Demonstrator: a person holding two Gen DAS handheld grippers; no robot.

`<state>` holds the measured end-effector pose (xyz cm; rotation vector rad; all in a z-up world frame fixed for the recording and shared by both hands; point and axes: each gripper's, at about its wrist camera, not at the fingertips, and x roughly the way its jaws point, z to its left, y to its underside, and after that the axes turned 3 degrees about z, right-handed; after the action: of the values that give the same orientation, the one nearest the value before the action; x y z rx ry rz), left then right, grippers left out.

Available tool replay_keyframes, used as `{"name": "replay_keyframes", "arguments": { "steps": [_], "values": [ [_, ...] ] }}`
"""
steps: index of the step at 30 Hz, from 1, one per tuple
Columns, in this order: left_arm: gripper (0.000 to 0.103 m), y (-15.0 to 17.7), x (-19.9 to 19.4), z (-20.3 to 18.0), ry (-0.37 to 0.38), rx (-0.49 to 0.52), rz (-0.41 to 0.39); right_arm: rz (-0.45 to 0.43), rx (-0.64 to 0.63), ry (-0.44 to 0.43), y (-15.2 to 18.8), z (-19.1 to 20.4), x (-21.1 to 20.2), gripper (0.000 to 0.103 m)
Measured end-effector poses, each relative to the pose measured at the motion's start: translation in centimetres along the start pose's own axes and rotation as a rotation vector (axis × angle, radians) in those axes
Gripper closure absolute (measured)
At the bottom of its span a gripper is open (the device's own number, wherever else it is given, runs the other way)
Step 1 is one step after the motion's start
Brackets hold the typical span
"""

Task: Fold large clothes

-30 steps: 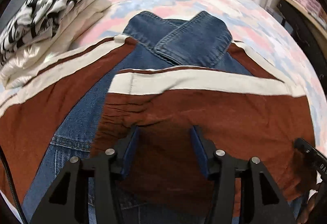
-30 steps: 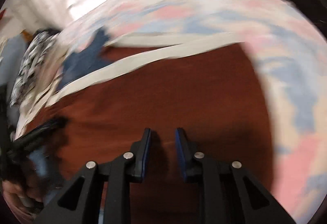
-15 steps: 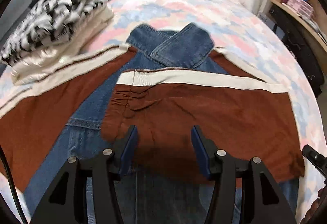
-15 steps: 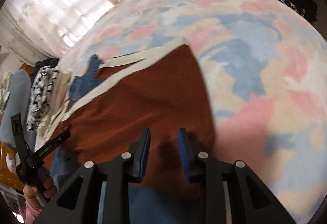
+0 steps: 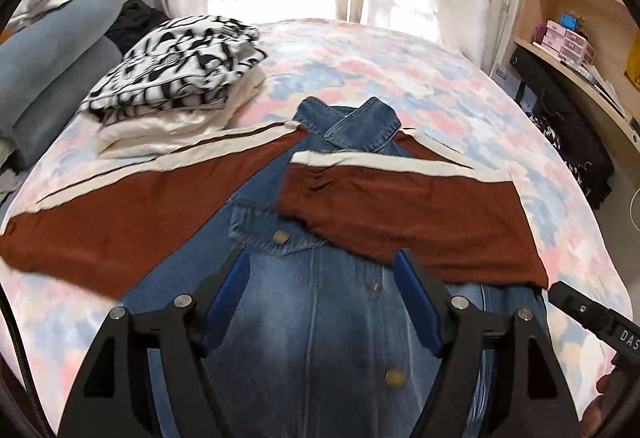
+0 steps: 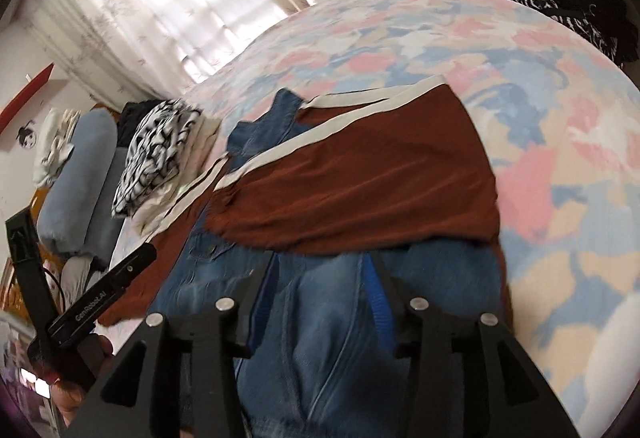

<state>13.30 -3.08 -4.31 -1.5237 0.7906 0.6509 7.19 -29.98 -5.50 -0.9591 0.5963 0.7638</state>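
Note:
A blue denim jacket (image 5: pixel 320 302) with rust-brown sleeves lies front-up on the bed, collar toward the window. Its right sleeve (image 5: pixel 404 214) is folded across the chest; its left sleeve (image 5: pixel 120 206) lies spread out to the left. My left gripper (image 5: pixel 322 302) is open and empty, above the jacket's lower front. My right gripper (image 6: pixel 320 294) is open and empty over the denim (image 6: pixel 332 338) below the folded sleeve (image 6: pixel 360 182). Each gripper shows at the edge of the other's view.
A stack of folded clothes (image 5: pixel 180 78) topped by a black-and-white garment sits at the bed's far left. Blue-grey pillows (image 5: pixel 52 70) lie beyond it. A shelf and dark clothes (image 5: pixel 568 142) stand to the right of the pastel bedspread (image 5: pixel 400 70).
Both grippers have let go of the folded right sleeve, opened wider, and pulled back toward the jacket's hem. The sleeve stays laid across the chest.

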Motion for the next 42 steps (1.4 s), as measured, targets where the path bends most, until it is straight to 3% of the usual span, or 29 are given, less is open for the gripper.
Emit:
{"name": "replay_keyframes", "arguments": {
  "steps": [9,20,32,37,42],
  "values": [
    [0.030,4.4,-3.5,4.8,-0.008,-0.038,-0.001,0.024,-0.068,0.001,3.8,4.3,-0.7,0.058],
    [0.030,5.4,-5.3,14.6,-0.049,-0.175,-0.044,0.036,-0.207,-0.002,6.2,11.9,0.7,0.058],
    [0.030,6.9,-2.8,25.5,-0.038,-0.353,-0.040,0.048,-0.361,-0.037,6.6,21.2,4.9,0.058],
    [0.030,7.5,-0.7,31.3,0.014,-0.474,-0.043,0.060,-0.430,-0.065,6.0,25.6,8.1,0.058],
    [0.030,8.3,1.7,37.3,0.015,-0.588,-0.042,0.085,-0.502,-0.101,5.7,29.8,12.3,0.058]
  ]
}}
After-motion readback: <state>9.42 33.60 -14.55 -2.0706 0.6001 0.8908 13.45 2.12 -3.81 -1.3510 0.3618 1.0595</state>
